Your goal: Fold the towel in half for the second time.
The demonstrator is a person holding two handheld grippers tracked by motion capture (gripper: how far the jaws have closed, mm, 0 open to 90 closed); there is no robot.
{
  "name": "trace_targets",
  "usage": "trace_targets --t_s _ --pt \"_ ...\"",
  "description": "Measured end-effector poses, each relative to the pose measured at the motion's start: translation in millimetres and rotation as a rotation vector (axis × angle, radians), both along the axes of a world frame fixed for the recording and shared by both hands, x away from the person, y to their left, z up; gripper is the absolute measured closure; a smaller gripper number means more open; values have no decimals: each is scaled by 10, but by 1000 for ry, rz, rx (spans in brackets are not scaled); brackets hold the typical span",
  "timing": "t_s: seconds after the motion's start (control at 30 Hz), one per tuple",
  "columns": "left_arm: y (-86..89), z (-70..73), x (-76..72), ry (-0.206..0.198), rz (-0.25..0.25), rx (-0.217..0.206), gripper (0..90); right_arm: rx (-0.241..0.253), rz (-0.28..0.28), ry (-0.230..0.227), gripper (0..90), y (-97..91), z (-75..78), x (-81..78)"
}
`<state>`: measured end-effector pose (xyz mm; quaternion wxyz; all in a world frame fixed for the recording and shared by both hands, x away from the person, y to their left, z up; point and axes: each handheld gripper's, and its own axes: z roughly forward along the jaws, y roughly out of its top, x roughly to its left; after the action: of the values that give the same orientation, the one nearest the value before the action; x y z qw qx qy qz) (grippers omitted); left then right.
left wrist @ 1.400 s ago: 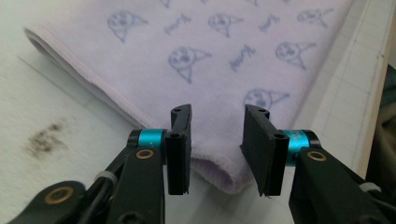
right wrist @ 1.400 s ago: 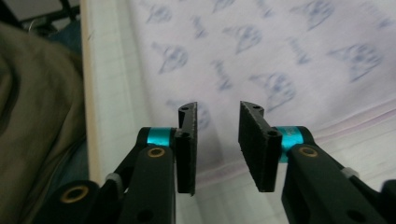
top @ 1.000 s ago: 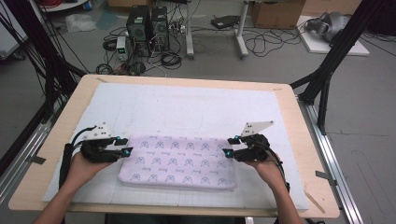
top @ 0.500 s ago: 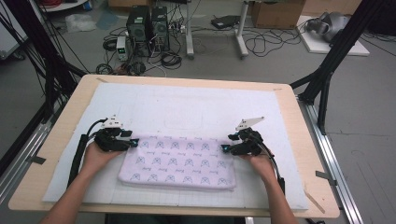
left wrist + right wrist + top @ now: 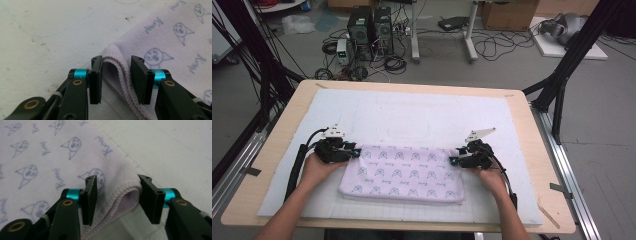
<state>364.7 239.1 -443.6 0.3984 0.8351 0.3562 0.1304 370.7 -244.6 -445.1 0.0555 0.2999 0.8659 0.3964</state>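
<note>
So both my hands have dropped down to the far corners of the folded lilac towel (image 5: 404, 172), and the fingers have just been closing in. Left gripper (image 5: 117, 80) has the corner fold sitting between its fingers, not pinched yet; same deal with the right gripper (image 5: 117, 201), gap showing on both sides. Means I'm about to grab both corners, probably for another fold. Count: one towel, two grippers, one white mat (image 5: 422, 115) on the tabletop (image 5: 542, 150). Towel lies flat near my edge.
</note>
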Motion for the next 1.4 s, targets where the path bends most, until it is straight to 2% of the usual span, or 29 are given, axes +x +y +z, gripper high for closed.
trace_targets --t_s 0.07,0.2,0.3,0.43,0.53,0.73,0.9,1.07,1.23,1.33,1.37,1.4 --pt "9 -6 3 12 9 -13 633 12 23 14 677 3 2 -1" --pt "-6 -2 -17 18 9 -20 697 20 50 22 737 14 9 -3" --pt "-26 14 -34 28 18 -13 732 10 53 16 744 29 22 -15" --pt "-56 38 -57 13 17 12 777 7 55 13 757 27 33 -13" --pt "-69 66 -76 -2 16 32 790 -7 50 -10 759 38 67 -36" --pt "-77 186 -96 -31 27 11 797 -6 45 -42 774 25 171 -69" --pt "-127 356 -59 -80 34 -12 799 -21 46 -77 779 61 316 -55" --pt "-165 497 102 -106 53 -15 799 -32 17 -120 781 62 506 61" --pt "-186 709 364 -131 76 -15 806 -33 -47 -146 786 -15 692 328" --pt "-226 823 526 -171 106 -5 805 -35 -72 -163 785 -10 823 499" --pt "-235 835 585 -184 121 -1 799 -39 -80 -176 771 -3 851 558" --pt "-245 837 644 -187 150 10 768 -42 -98 -177 720 3 868 624"
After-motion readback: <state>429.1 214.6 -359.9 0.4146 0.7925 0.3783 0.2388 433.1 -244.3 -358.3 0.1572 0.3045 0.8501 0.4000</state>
